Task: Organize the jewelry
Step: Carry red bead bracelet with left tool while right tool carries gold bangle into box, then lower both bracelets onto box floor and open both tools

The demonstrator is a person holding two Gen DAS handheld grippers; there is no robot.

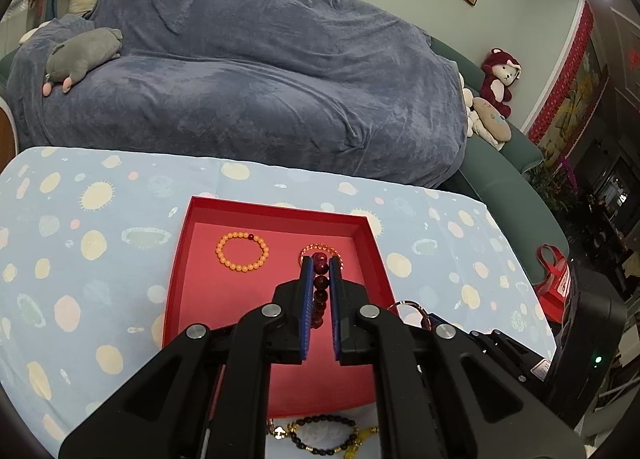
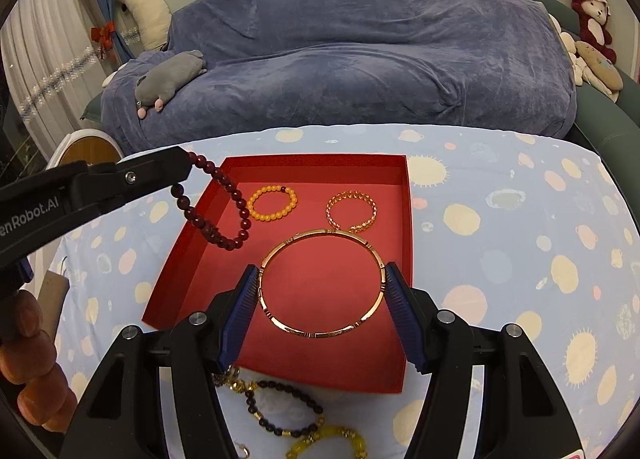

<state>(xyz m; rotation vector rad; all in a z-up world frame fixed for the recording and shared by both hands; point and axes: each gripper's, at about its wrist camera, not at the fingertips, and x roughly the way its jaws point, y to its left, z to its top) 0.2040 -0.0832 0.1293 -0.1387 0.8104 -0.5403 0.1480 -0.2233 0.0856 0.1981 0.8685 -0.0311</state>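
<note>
Over the red tray (image 2: 400,195) on the tabletop (image 2: 500,259), both claws carry bracelets.

Left claw (image 1: 321,263) is clenched on a dark red bead bracelet (image 2: 224,211), whose glossy round beads hang in a loop above the tray's left wall; right claw (image 2: 320,273) grips a thin, rigid gold bangle (image 2: 320,283) across its width, its ribbed blue pads touching the ring on both sides above the tray's near half. An orange bead bracelet (image 2: 273,203) and a gold chain-link bracelet (image 2: 352,211) lie apart on the tray's matte floor near the far wall, with bare floor between them and the bangle. Just outside the low near wall, a black-and-gold bead bracelet (image 2: 280,407) and a yellow bead bracelet (image 2: 332,443) lie on the spotted blue cloth. Beyond the tabletop's far edge sits a sofa (image 2: 360,51) under a plush blue cover.
</note>
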